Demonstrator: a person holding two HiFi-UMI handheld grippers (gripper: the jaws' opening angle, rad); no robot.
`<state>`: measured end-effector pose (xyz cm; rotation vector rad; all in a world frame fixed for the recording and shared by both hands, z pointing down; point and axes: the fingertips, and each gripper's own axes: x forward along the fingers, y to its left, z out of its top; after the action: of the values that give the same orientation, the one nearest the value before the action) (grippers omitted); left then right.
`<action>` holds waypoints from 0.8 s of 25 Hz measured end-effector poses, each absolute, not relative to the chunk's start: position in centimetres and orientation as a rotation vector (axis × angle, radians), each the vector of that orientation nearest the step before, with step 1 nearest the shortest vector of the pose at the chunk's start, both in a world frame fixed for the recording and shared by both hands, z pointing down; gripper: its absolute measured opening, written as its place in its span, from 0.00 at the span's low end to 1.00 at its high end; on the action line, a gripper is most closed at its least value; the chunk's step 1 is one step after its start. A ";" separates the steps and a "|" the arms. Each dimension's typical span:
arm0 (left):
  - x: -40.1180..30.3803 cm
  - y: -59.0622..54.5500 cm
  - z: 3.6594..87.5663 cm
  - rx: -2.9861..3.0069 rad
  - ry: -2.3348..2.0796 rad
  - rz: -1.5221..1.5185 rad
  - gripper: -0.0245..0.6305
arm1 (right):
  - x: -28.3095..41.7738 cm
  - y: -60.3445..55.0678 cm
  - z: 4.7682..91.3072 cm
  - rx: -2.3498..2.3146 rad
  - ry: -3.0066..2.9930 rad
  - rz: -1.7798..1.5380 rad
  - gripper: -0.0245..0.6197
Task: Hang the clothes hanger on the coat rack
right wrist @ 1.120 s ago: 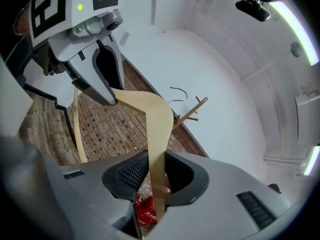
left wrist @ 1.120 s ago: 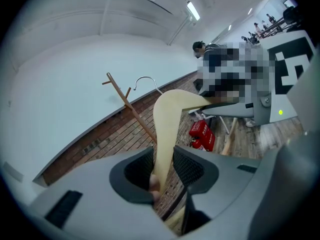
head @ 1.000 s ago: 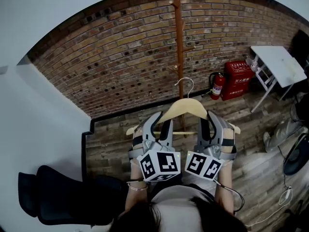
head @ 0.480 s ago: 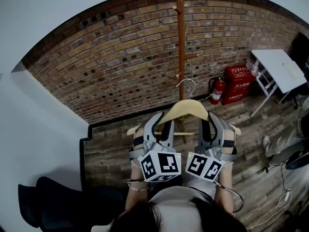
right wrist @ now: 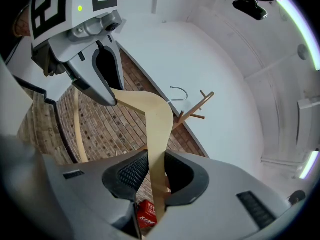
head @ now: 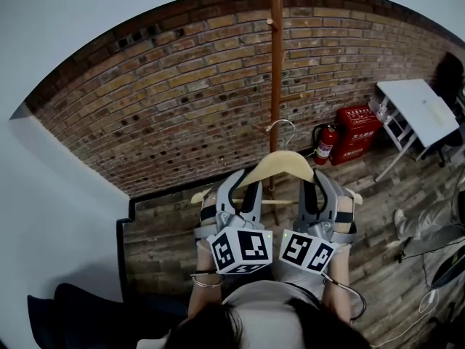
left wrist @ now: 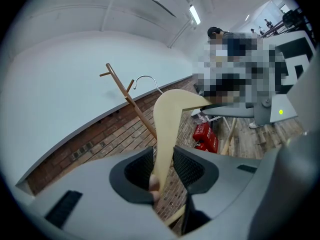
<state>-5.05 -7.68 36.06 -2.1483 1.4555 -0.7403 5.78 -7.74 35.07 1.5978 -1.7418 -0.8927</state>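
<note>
Head view: left gripper [head: 243, 183] and right gripper [head: 317, 183] jaws pinch the hanger [head: 280, 161].

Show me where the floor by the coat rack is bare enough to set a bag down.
Bare wooden floor lies left of the coat rack, between the brick wall and the black chair. Right of the rack it is crowded: fire extinguisher, red box and white table stand close together.
</note>
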 end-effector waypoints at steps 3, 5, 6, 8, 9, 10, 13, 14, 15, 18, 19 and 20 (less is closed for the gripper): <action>-5.3 -8.8 36.1 -2.154 1.442 -0.728 0.24 | 5.5 -8.7 35.1 1.607 -1.728 -0.892 0.22; -5.7 -9.5 36.1 -2.157 1.433 -0.722 0.24 | 5.1 -9.3 35.1 1.615 -1.721 -0.889 0.22; -5.9 -9.8 36.2 -2.159 1.430 -0.720 0.24 | 4.9 -9.6 35.2 1.617 -1.718 -0.887 0.22; -6.3 -10.4 36.4 -2.163 1.424 -0.718 0.24 | 4.5 -10.2 35.3 1.619 -1.714 -0.883 0.22; -6.5 -10.7 36.4 -2.166 1.419 -0.717 0.24 | 4.3 -10.4 35.4 1.621 -1.712 -0.880 0.22; -6.6 -11.0 36.5 -2.169 1.414 -0.716 0.24 | 4.2 -10.6 35.5 1.624 -1.710 -0.875 0.22; -7.0 -11.6 36.8 -2.178 1.396 -0.718 0.24 | 3.8 -11.1 35.7 1.628 -1.701 -0.862 0.22; -7.2 -11.7 37.0 -2.179 1.387 -0.722 0.24 | 3.7 -11.2 35.8 1.627 -1.698 -0.858 0.22; -7.3 -11.9 37.2 -2.181 1.380 -0.723 0.24 | 3.6 -11.3 35.9 1.628 -1.694 -0.854 0.22; -7.2 -12.1 37.0 -2.200 1.377 -0.712 0.24 | 3.6 -11.4 36.0 1.634 -1.683 -0.843 0.22; -7.2 -12.2 37.0 -2.203 1.377 -0.709 0.24 | 3.6 -11.5 35.9 1.634 -1.681 -0.843 0.22; -7.1 -12.3 37.0 -2.205 1.376 -0.707 0.24 | 3.7 -11.6 36.0 1.634 -1.679 -0.842 0.22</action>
<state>-7.14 -12.29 37.02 -2.2049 1.3759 -0.7070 3.65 -11.56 35.96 1.6343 -1.6790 -0.8423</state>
